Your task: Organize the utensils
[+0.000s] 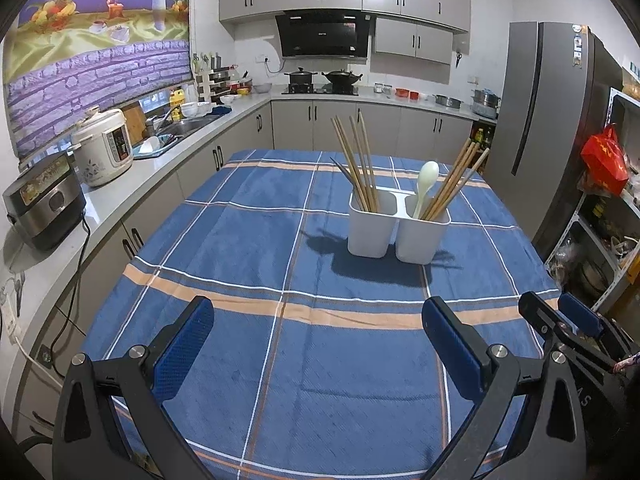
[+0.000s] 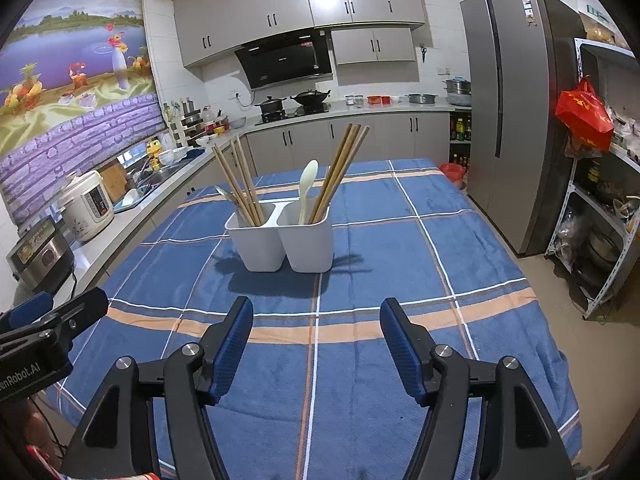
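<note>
A white two-compartment utensil holder (image 1: 398,232) (image 2: 282,240) stands on the blue plaid tablecloth (image 1: 248,248) (image 2: 400,264). Its left compartment holds wooden chopsticks (image 1: 360,160) (image 2: 240,178) and a metal spoon (image 2: 223,193). Its right compartment holds a pale green spoon (image 1: 425,184) (image 2: 307,188) and more chopsticks (image 1: 456,178) (image 2: 340,164). My left gripper (image 1: 320,344) is open and empty, well short of the holder. My right gripper (image 2: 316,344) is open and empty too; it also shows at the right edge of the left wrist view (image 1: 560,316).
A kitchen counter (image 1: 120,188) with two rice cookers (image 1: 104,146) and a sink runs along the left. A grey fridge (image 2: 516,120) and a cluttered metal shelf (image 2: 608,216) stand to the right. The stove (image 1: 320,88) is at the back.
</note>
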Demonstrator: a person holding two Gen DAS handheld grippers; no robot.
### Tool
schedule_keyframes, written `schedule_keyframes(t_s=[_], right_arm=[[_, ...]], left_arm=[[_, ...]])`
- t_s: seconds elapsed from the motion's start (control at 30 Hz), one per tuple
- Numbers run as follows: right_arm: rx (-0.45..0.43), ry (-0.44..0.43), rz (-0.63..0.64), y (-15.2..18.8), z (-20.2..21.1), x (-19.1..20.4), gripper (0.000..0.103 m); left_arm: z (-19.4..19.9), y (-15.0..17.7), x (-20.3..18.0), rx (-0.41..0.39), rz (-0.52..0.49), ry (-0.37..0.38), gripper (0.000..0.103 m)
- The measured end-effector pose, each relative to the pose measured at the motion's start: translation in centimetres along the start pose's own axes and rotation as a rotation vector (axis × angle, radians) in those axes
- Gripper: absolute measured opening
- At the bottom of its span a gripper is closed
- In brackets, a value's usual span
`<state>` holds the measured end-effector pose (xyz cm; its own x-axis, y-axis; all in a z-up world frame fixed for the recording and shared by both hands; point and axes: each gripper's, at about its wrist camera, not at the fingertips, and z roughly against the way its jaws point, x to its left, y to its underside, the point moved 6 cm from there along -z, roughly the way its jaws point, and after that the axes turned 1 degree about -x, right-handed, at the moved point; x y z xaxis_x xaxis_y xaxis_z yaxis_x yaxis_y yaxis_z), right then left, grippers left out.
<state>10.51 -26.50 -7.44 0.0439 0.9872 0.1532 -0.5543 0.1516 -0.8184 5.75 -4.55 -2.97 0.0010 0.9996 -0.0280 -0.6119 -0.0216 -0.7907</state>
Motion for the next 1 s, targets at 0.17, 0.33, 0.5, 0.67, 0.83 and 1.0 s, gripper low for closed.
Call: schedule_keyframes(t_s=[0.17, 0.33, 0.5, 0.67, 0.83, 1.0], right_arm=[[-0.001, 0.01, -0.001, 0.0, 0.0, -0.2, 0.071], [0.001, 0.014, 0.012, 0.1, -0.1, 0.0, 0.071], [-0.002, 0.015, 0.024, 0.2, 0.0, 0.3, 0.072], [-0.005, 0.019, 0.026, 0.3, 0.1, 0.1, 0.073], [-0.012, 0.024, 0.027, 0.3, 0.3, 0.0, 0.074], [-0.015, 0.031, 0.025, 0.4, 0.5, -0.4, 0.074]], left_arm=[[-0.1, 0.2, -0.2, 0.006, -0.003, 0.004, 0.103], [-0.1, 0.2, -0.2, 0.009, -0.002, 0.004, 0.103], [-0.3, 0.6, -0.3, 0.014, -0.002, 0.002, 0.103], [-0.3, 0.9, -0.4, 0.019, -0.004, 0.004, 0.103], [-0.2, 1.1, -0.7, 0.02, -0.007, 0.005, 0.103], [-0.2, 1.3, -1.1, 0.02, -0.015, 0.007, 0.103]])
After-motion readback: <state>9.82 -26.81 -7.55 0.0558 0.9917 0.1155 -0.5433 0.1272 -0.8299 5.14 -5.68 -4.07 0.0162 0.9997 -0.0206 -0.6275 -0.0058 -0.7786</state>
